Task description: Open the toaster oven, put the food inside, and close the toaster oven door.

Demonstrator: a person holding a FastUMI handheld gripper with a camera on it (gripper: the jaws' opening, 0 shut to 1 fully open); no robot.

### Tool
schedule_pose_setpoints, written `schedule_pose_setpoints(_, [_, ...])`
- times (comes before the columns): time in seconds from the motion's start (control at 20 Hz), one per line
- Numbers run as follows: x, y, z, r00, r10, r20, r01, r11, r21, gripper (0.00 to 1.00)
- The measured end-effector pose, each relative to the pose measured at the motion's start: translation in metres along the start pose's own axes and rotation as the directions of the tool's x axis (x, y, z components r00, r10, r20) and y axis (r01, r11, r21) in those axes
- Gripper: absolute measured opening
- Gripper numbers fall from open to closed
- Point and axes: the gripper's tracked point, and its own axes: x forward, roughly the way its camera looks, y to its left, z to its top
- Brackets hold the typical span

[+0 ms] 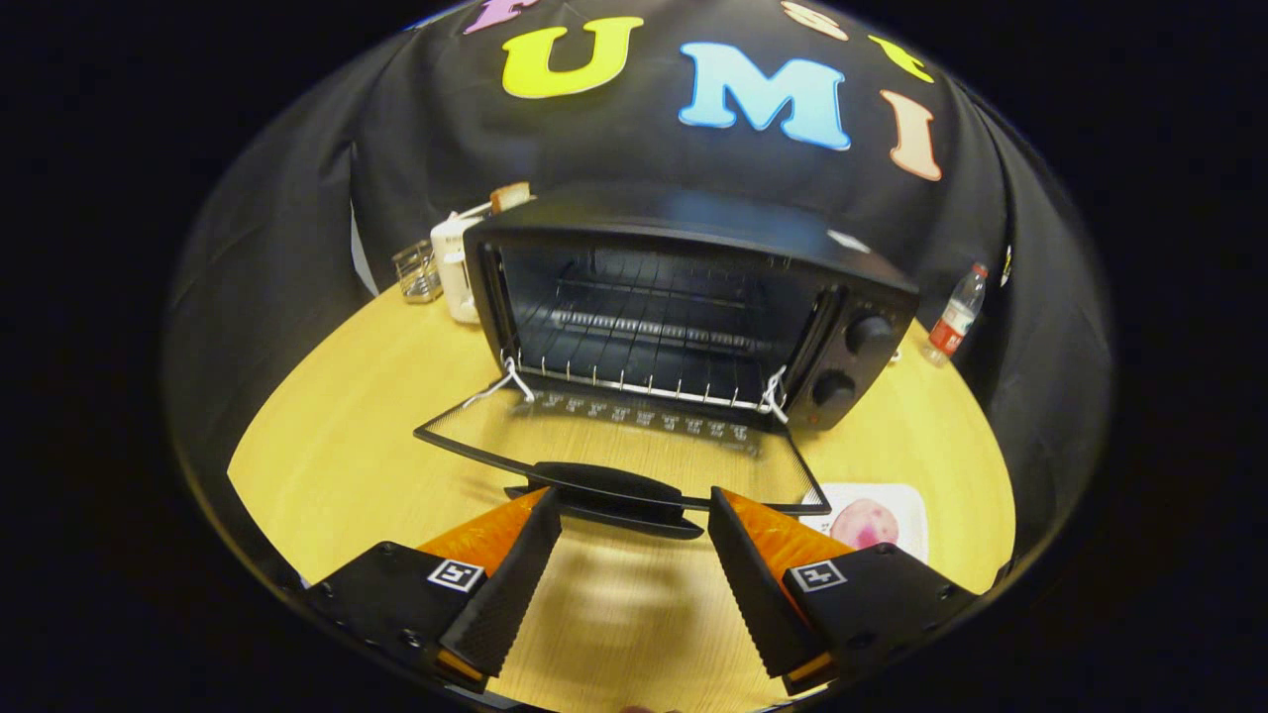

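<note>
A black toaster oven (693, 297) stands on the wooden table (337, 456), its glass door (634, 446) folded down flat toward me. The wire rack (644, 342) inside is bare. The door's black handle (619, 490) lies just ahead of my fingertips, spanning the gap between them. My gripper (634, 510) is open, fingers wide apart with nothing held. A pink round piece of food (864, 523) rests on a white plate (906, 510) just right of the right finger, beside the open door's corner.
A white toaster (454, 267) with a slice of bread stands behind the oven's left side, with a small glass holder (417, 271) next to it. A plastic bottle (957, 315) stands to the right of the oven. Two knobs (852, 356) sit on the oven's right panel.
</note>
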Motion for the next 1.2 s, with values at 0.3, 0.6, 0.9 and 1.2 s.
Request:
schedule_pose_setpoints(0.3, [-0.008,-0.020,-0.024,0.998,-0.021,-0.052,0.023,0.999,0.033,0.96])
schedule_pose_setpoints(0.6, [-0.045,-0.039,-0.020,0.999,-0.033,-0.003,0.033,0.999,0.015,0.96])
schedule_pose_setpoints(0.9, [-0.080,-0.107,-0.008,0.993,-0.116,0.034,0.116,0.993,0.015,0.96])
schedule_pose_setpoints(1.2, [-0.086,-0.170,-0.004,0.986,-0.165,0.023,0.164,0.985,0.043,0.96])
